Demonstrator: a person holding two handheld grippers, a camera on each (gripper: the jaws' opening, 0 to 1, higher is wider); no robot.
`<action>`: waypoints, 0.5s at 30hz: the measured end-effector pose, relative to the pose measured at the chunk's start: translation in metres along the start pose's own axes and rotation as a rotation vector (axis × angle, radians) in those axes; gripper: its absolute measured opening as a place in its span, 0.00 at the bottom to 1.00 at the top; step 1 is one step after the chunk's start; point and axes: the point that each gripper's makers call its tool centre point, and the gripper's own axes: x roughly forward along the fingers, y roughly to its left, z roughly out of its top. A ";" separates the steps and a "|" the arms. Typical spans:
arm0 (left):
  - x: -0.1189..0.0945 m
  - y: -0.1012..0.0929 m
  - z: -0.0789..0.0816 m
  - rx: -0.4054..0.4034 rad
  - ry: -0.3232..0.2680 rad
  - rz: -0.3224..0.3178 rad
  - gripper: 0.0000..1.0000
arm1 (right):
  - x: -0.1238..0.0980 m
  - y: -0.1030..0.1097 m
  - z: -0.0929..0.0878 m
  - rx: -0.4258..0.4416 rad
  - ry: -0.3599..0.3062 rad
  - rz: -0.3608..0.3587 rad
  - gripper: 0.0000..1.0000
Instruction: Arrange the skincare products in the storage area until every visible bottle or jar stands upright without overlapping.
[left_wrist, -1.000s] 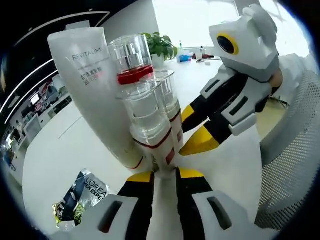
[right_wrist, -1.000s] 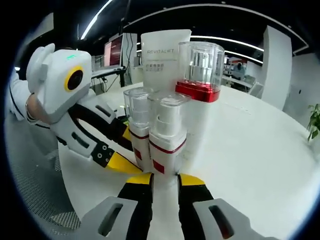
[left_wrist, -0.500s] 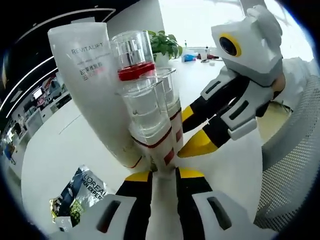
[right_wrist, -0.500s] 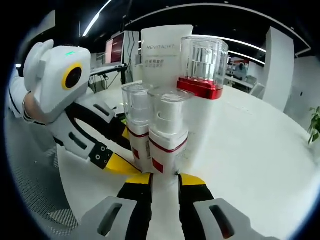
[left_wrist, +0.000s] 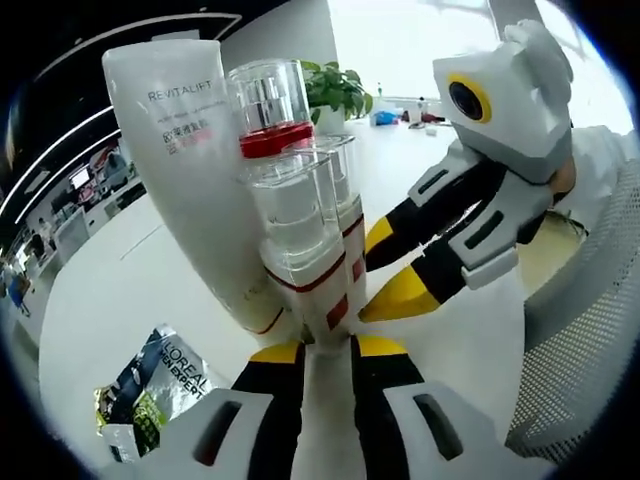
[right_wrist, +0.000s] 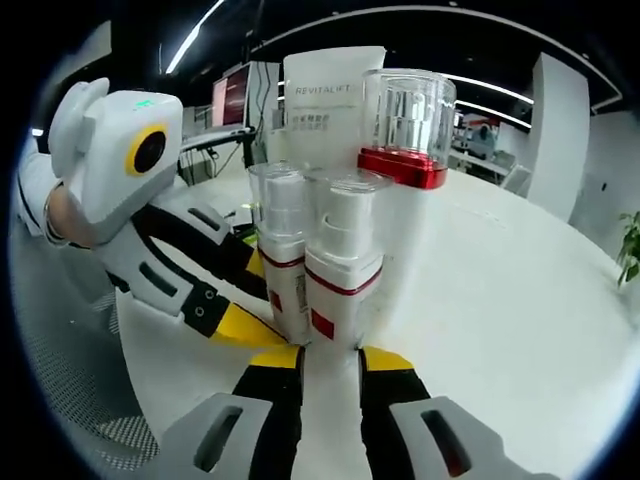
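Observation:
Four products stand upright in a tight cluster on the white table (left_wrist: 100, 290): a white REVITALIFT tube (left_wrist: 200, 180) (right_wrist: 325, 110), a tall bottle with a clear cap and red collar (left_wrist: 265, 110) (right_wrist: 408, 120), and two small red-banded pump bottles (left_wrist: 300, 230) (right_wrist: 345, 260). My left gripper (left_wrist: 327, 350) sits just short of the nearer pump bottle's base, its jaws a narrow gap apart with only table between them. My right gripper (right_wrist: 330, 355) faces the cluster from the opposite side, likewise slightly open and holding nothing. Each appears in the other's view, the right gripper (left_wrist: 388, 265) and the left gripper (right_wrist: 250, 295), with yellow tips close to the bottles.
A dark L'Oreal sachet (left_wrist: 150, 390) lies flat on the table, left of my left gripper. A grey mesh chair (left_wrist: 590, 330) (right_wrist: 70, 350) stands by the table edge. A potted plant (left_wrist: 335, 90) sits farther back. Open tabletop (right_wrist: 500, 300) stretches right of the cluster.
Both views have shifted slightly, so the cameras moved a little. The products stand as before, and both grippers keep the same narrow opening.

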 end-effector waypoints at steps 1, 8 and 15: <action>-0.001 -0.002 -0.001 0.003 0.005 -0.004 0.14 | 0.000 0.000 0.000 0.001 -0.003 -0.001 0.17; 0.000 -0.002 -0.004 0.006 0.014 -0.011 0.13 | 0.002 -0.001 0.004 0.004 -0.011 -0.013 0.17; 0.000 0.000 -0.005 0.005 0.014 -0.008 0.13 | 0.005 -0.005 0.005 0.000 -0.004 -0.026 0.14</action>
